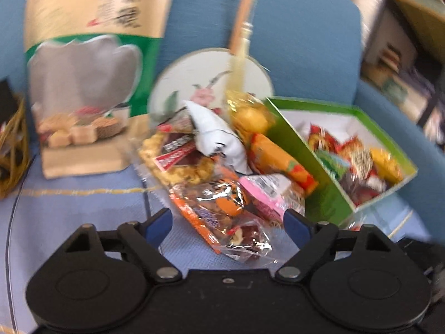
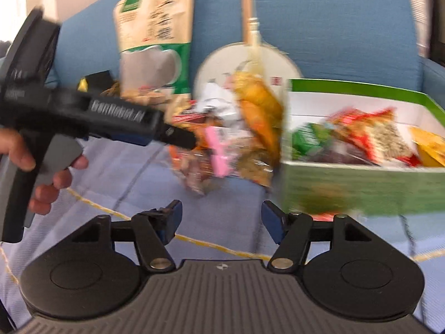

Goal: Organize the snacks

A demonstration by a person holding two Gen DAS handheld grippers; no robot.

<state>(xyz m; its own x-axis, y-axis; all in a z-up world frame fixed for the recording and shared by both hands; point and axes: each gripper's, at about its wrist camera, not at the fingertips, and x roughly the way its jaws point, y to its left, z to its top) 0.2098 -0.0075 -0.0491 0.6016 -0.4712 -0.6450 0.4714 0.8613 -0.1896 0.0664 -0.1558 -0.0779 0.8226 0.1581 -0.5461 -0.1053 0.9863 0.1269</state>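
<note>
A heap of wrapped snacks (image 1: 222,167) (image 2: 222,144) lies on a pale blue cloth (image 1: 69,211) over a blue armchair seat. To its right stands a green box (image 1: 333,194) (image 2: 361,183) with a white inside, holding several packets. My left gripper (image 1: 228,222) is open just in front of the heap, its blue pads either side of an orange and clear packet (image 1: 222,211). In the right wrist view the left gripper's tip reaches into the heap. My right gripper (image 2: 221,217) is open and holds nothing, short of the heap and near the box's front corner.
A tall beige and green bag (image 1: 83,83) (image 2: 158,41) leans on the chair back (image 1: 306,41). A round white fan (image 1: 211,83) (image 2: 278,64) with a wooden handle stands behind the heap. A hand (image 2: 41,172) holds the left gripper's handle. A wicker basket (image 1: 11,150) sits at far left.
</note>
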